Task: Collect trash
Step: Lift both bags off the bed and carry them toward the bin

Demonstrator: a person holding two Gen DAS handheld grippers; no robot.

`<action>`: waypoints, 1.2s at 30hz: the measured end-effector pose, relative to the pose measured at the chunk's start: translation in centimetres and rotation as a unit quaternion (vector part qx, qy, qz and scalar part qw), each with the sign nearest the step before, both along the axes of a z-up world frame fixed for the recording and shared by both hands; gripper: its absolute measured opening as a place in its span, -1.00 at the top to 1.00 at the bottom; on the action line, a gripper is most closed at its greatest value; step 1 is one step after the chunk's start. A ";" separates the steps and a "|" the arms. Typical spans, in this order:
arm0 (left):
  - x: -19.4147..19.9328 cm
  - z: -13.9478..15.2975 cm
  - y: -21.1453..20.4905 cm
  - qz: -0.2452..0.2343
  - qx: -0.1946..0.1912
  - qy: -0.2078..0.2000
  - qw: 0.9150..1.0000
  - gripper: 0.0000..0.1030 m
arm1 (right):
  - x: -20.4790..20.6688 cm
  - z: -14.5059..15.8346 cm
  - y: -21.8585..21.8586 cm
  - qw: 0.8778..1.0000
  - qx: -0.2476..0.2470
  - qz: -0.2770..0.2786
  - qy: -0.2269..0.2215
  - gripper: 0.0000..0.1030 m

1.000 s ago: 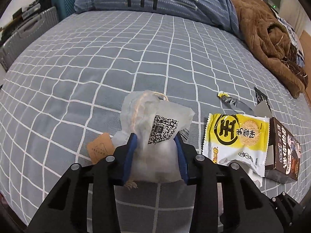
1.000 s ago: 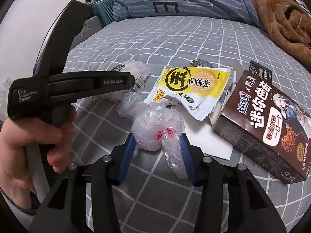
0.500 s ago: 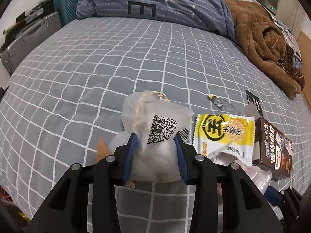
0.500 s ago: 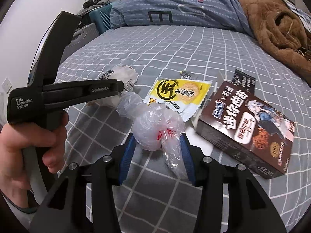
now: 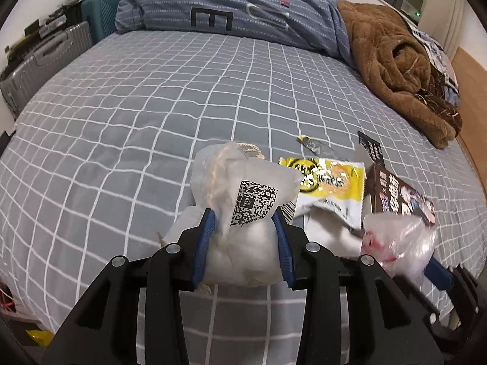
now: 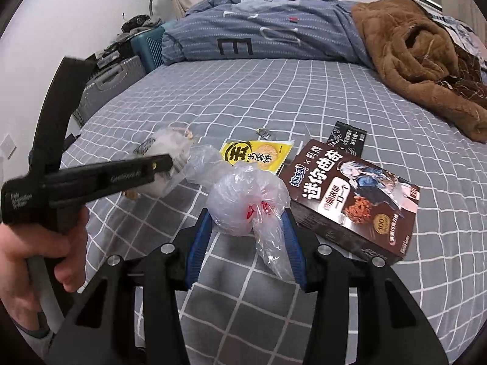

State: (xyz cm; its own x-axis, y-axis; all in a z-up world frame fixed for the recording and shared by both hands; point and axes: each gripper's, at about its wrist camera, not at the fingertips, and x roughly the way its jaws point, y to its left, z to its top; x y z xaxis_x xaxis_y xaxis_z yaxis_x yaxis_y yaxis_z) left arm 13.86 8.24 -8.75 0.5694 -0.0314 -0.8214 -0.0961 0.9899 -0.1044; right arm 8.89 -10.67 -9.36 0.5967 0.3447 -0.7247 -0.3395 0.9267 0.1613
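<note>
My left gripper (image 5: 245, 222) is shut on a white paper bag (image 5: 243, 194) with a QR code, held above the grey checked bed (image 5: 152, 106). My right gripper (image 6: 246, 213) is shut on a crumpled clear plastic bag (image 6: 246, 203) with red print, also off the bed. That plastic bag (image 5: 398, 240) shows at the right of the left wrist view. In the right wrist view a hand holds the left gripper (image 6: 166, 164) with the paper bag (image 6: 170, 149). On the bed lie a yellow snack packet (image 6: 255, 156), a brown snack box (image 6: 353, 194), a black wrapper (image 6: 348, 137) and a small foil scrap (image 6: 264, 132).
A blue duvet (image 5: 243, 9) and a brown fleece blanket (image 5: 392, 57) lie at the far end of the bed. Grey and teal suitcases (image 5: 48, 57) stand beside the bed on the left. The near bed edge drops to the floor at lower left.
Both grippers have risen and drawn back from the bed with their bags. The litter on the bed looks smaller and farther away. The plastic bag has come into the left wrist view.
</note>
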 end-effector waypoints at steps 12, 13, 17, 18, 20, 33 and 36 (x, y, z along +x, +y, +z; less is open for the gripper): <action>-4.6 1.9 -1.1 -0.002 -0.009 -0.018 1.000 0.27 | -2.4 1.9 -3.4 0.999 0.006 -0.034 -0.010 0.13; -5.0 2.1 -1.2 -0.001 -0.008 -0.021 1.000 0.27 | -2.7 2.1 -3.6 0.999 0.006 -0.036 -0.011 0.13; -6.3 2.4 -2.0 0.000 -0.008 -0.023 1.000 0.27 | -3.8 3.0 -4.5 0.999 -0.003 -0.042 -0.023 0.13; -6.7 2.4 -2.2 0.000 -0.008 -0.022 1.000 0.27 | -4.1 3.1 -4.8 0.999 -0.003 -0.042 -0.024 0.13; -7.3 2.3 -2.4 -0.003 -0.009 -0.019 1.000 0.27 | -4.6 3.5 -5.2 0.999 -0.006 -0.044 -0.028 0.13; -12.5 3.0 -3.8 -0.012 -0.003 -0.026 1.000 0.27 | -8.2 4.6 -7.5 0.998 -0.005 -0.060 -0.031 0.13; -13.8 3.0 -4.1 -0.017 -0.006 -0.025 1.000 0.27 | -8.9 4.8 -7.7 0.998 -0.003 -0.061 -0.031 0.13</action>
